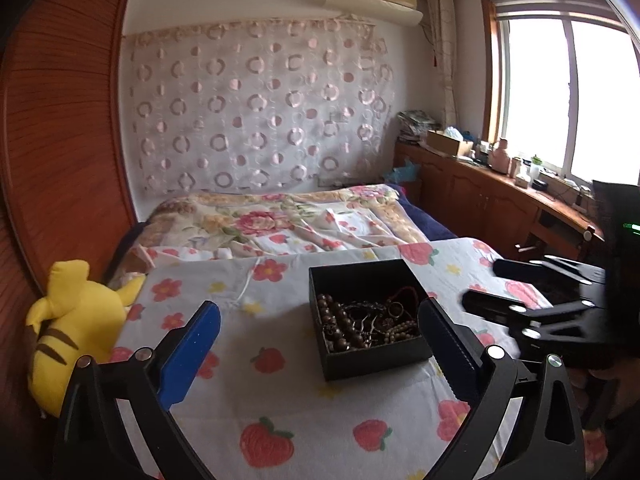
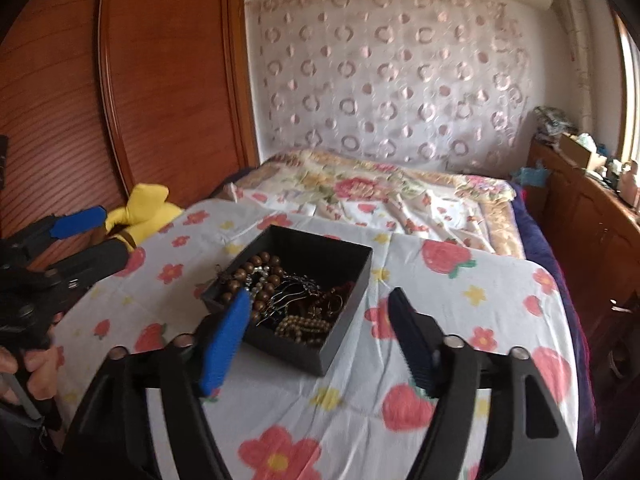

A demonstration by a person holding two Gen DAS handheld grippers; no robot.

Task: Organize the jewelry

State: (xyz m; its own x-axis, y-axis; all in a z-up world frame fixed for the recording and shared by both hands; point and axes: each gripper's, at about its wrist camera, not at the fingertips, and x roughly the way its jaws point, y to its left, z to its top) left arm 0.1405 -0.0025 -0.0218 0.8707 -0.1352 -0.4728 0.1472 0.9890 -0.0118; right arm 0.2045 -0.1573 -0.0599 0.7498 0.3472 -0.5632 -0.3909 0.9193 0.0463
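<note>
A black open box (image 1: 372,364) (image 2: 288,350) sits on a strawberry-print sheet (image 1: 280,400). It holds tangled jewelry (image 1: 360,320) (image 2: 288,292): brown bead strings, metal chains, a red cord. My left gripper (image 1: 320,308) is open wide, its blue-padded fingers straddling the box's left part from the near side, with nothing held. My right gripper (image 2: 320,296) is open too, its fingertips just in front of the box, touching nothing. Each view also shows the other gripper: the right gripper (image 1: 500,288) to the right of the box, the left gripper (image 2: 100,236) to its left.
A yellow striped plush toy (image 1: 76,320) (image 2: 144,216) lies at the sheet's left edge against a wooden wardrobe (image 1: 60,140). A floral blanket (image 1: 280,220) covers the bed beyond. A cluttered wooden cabinet (image 1: 480,184) runs along the right under the window.
</note>
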